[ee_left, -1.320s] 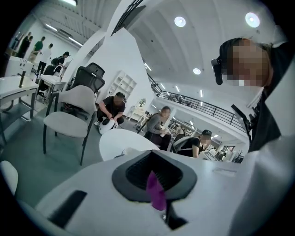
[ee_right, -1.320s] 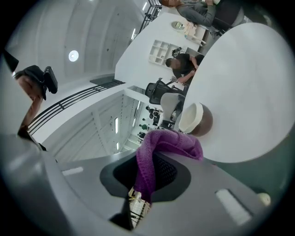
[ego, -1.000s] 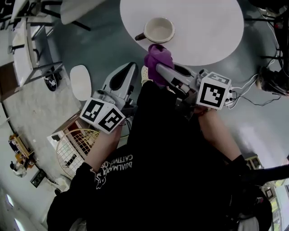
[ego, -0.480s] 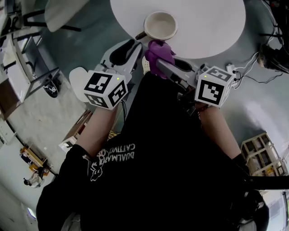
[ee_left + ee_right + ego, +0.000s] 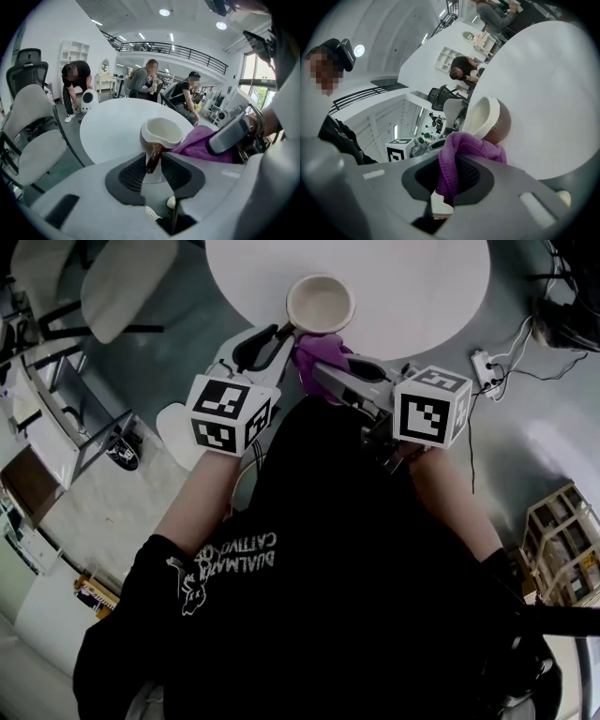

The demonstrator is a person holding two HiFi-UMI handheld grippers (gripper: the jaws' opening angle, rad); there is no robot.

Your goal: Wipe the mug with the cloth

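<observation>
Left gripper, jaws just opening wide, straddles the mug handle, likely to steady it; right gripper pinches the cloth just beside.

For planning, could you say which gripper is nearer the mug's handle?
Left. The left gripper, jaws just opened, straddles the handle; the right gripper, holding the cloth, is beside the mug.

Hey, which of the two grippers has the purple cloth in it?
The right gripper: its jaws are shut on the purple cloth. The left gripper holds no cloth; its jaws have just been opening, with the mug handle between them.
</observation>
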